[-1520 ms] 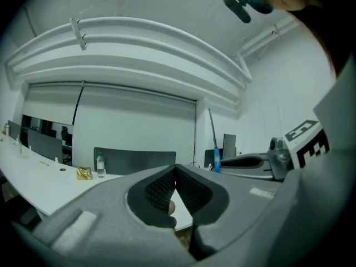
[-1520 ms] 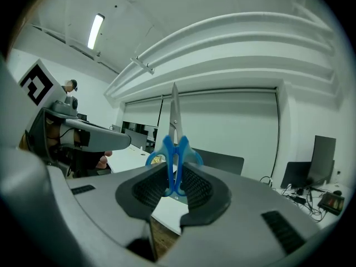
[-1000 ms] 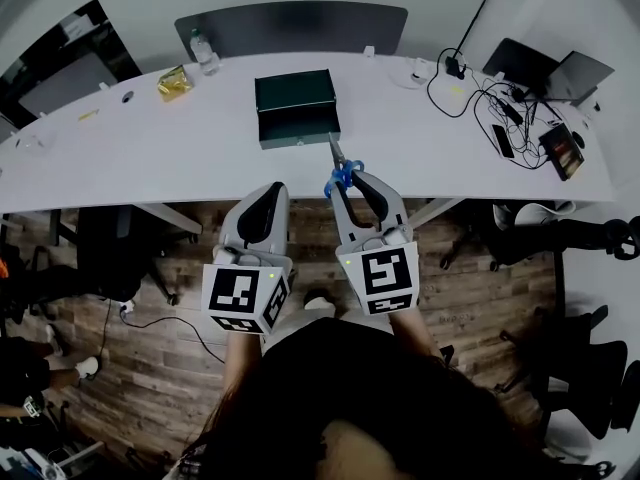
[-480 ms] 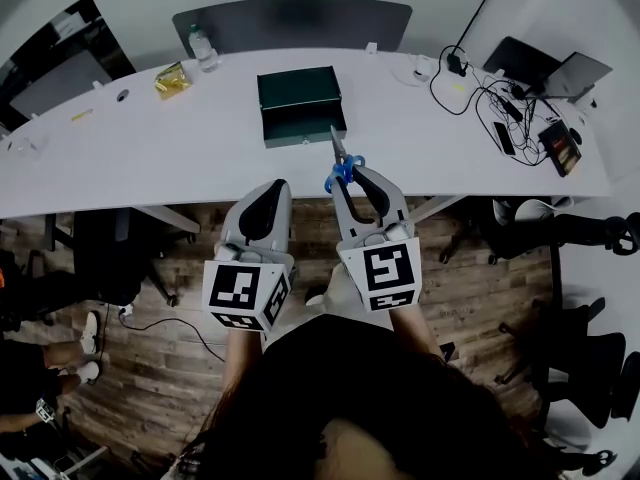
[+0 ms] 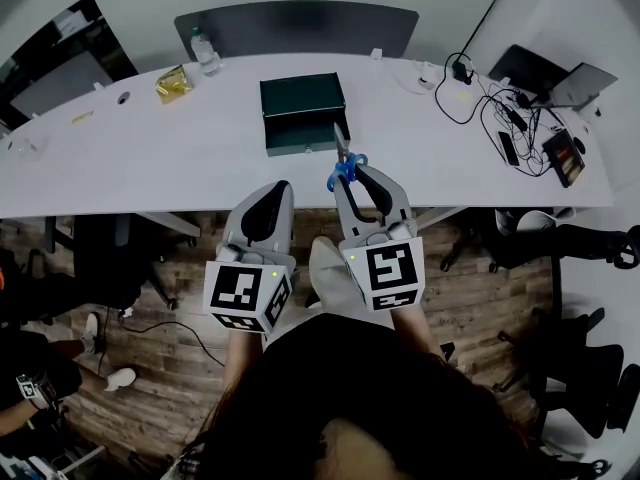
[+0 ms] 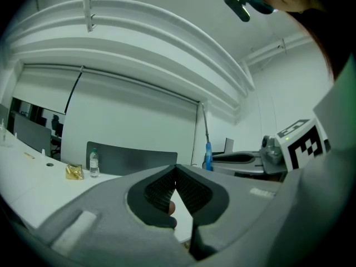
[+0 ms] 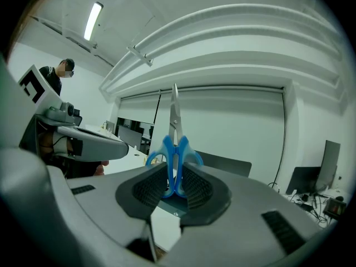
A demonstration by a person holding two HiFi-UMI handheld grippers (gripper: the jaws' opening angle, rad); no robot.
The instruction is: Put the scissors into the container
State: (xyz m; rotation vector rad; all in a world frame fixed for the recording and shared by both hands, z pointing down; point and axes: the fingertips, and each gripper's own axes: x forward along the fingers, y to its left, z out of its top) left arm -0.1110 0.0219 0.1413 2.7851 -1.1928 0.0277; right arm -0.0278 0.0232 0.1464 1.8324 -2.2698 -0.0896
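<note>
Table (image 5: pixel 150 158), white and long, spans the head view. The container (image 5: pixel 303 108), a dark green box, sits near the table's middle, at 12 o'clock from both grippers.

Right gripper (image 5: pixel 352 173) pinches the scissors (image 5: pixel 342 156) by their blue handles. The blades are shut and point to 12 o'clock, with the tip just short of the container's near wall, so the scissors are in the air and not yet in the box. Left gripper (image 5: pixel 278 190), at 9 o'clock of the right one, is pressed together on nothing.

As I judge it, the step goes best if the right gripper first lifts the tip clear of the near wall. It should then carry on toward 12 o'clock until the handles are over the box floor, lower the blades, and let go only when low, so the scissors neither bounce nor hang on the rim. Left gripper has no part in it.

Writing: only black-and-white square markers on the gripper cubes. No brand or label can be read on the container, the scissors, or the bottle (image 5: pixel 205 53) at 11 o'clock.
</note>
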